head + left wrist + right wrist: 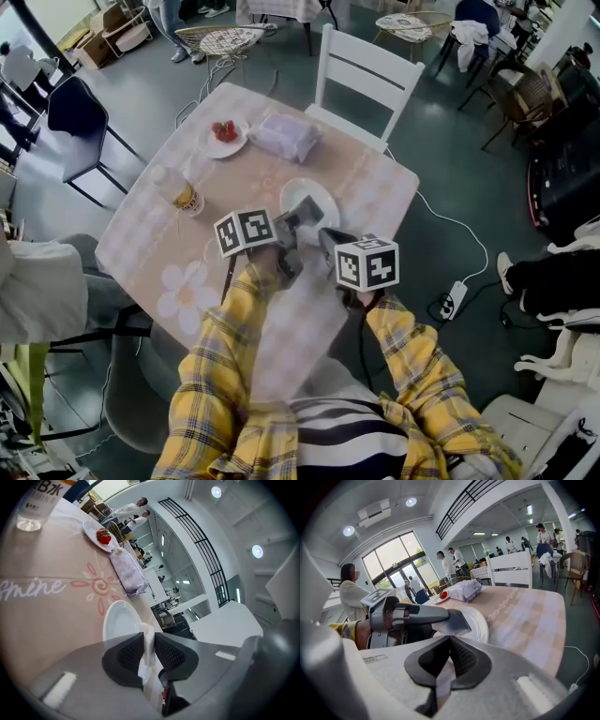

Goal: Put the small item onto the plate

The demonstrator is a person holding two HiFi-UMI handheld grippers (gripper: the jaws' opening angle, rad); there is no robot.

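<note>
Your left claw (148, 644) is clamped on the small white item (146, 631), both pads pressing its sides; the item stands upright between them at the near rim of the white plate (117, 620), and you cannot tell whether it touches the plate; your right claw (450, 641) has its jaws together with nothing between them, just beside the left one; farther across the table (141, 234) sit a wrapped packet (284, 136), a dish of strawberries (223, 139) and a bottle (183, 194).
</note>
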